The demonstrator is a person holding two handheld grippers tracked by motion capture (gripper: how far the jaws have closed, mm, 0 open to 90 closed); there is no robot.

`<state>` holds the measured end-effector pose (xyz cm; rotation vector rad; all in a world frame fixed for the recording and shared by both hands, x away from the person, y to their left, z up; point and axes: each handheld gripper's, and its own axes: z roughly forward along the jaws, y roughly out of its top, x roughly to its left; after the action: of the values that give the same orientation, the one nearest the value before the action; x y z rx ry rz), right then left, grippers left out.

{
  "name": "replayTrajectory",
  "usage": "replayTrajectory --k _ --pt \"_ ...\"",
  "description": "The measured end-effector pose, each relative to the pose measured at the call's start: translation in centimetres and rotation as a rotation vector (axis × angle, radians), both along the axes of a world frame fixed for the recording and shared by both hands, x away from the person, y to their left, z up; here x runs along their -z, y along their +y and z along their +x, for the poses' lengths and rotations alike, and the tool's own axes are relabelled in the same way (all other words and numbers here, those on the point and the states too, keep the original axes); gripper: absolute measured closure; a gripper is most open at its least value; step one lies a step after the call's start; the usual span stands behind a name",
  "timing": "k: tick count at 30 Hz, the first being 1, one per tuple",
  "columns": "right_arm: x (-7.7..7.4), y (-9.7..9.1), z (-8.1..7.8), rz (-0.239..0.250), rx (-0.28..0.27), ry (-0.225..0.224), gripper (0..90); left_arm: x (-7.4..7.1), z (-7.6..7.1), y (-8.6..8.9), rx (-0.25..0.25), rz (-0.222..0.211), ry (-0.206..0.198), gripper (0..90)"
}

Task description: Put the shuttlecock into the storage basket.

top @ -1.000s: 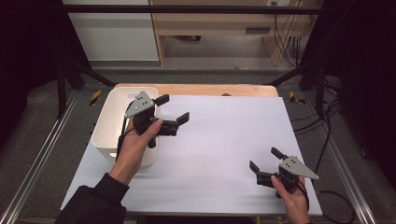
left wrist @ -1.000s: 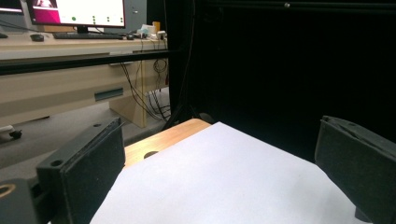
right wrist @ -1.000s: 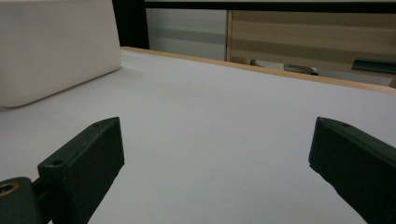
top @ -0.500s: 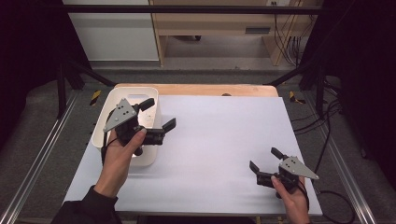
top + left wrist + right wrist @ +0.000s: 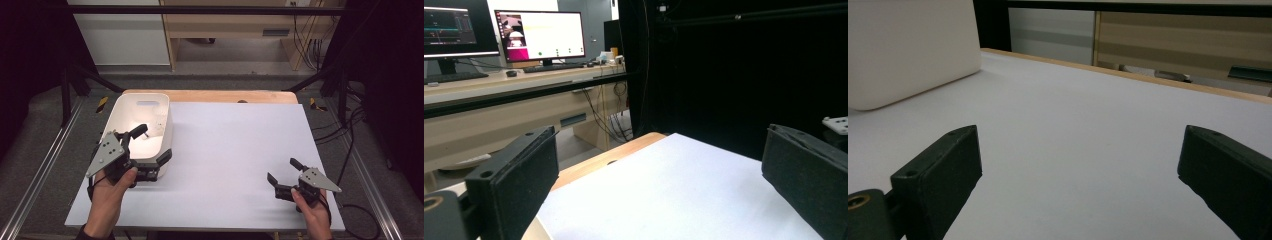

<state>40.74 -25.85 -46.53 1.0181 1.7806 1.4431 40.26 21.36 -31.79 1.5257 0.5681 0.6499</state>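
The white tub sits on the left side of the white table, near the far left corner, with its long side running away from me. It also shows at the upper left of the right gripper view, as a pale rounded wall resting on the tabletop. Something small and pale lies inside the tub in the high view, too blurred for me to say what it is.

My left gripper is at the near end of the tub, held in the left hand just off the table's left front part. Its jaws are spread wide. One jaw reaches up over the inside of the tub, and the other lies by the near right corner of the tub's outer wall; whether that one touches the tub I cannot tell. In the left gripper view the two black jaws stand far apart at the bottom corners with nothing between them. Beyond them I see the bare white tabletop, its wooden far edge, and a desk with monitors farther back.

My right gripper is near the front right corner of the table, well apart from the tub, held low in the right hand. Its jaws are wide apart too and hold nothing, with only plain tabletop showing between them in the right gripper view.
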Motion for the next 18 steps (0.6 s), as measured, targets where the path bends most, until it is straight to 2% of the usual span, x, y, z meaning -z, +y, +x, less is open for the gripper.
replayTrajectory --k 6,12,14,15,18 --pt "0.0 0.0 0.0 -0.002 0.002 0.002 4.1 1.4 -1.7 0.8 -0.006 -0.003 0.002 1.4" --pt "0.0 0.0 0.0 -0.005 0.000 0.002 4.1 2.8 -3.2 1.6 -0.044 -0.011 -0.002 1.4" --pt "0.0 0.0 0.0 -0.003 -0.001 0.002 4.1 3.3 -3.6 1.9 -0.059 -0.002 -0.016 1.4" --pt "0.0 0.0 0.0 -0.003 0.000 0.003 4.1 3.5 -3.8 2.0 -0.058 -0.004 -0.004 1.4" --pt "0.1 0.0 0.1 -0.009 0.002 0.003 3.9 4.4 -4.3 2.4 -0.078 -0.008 -0.002 1.4"
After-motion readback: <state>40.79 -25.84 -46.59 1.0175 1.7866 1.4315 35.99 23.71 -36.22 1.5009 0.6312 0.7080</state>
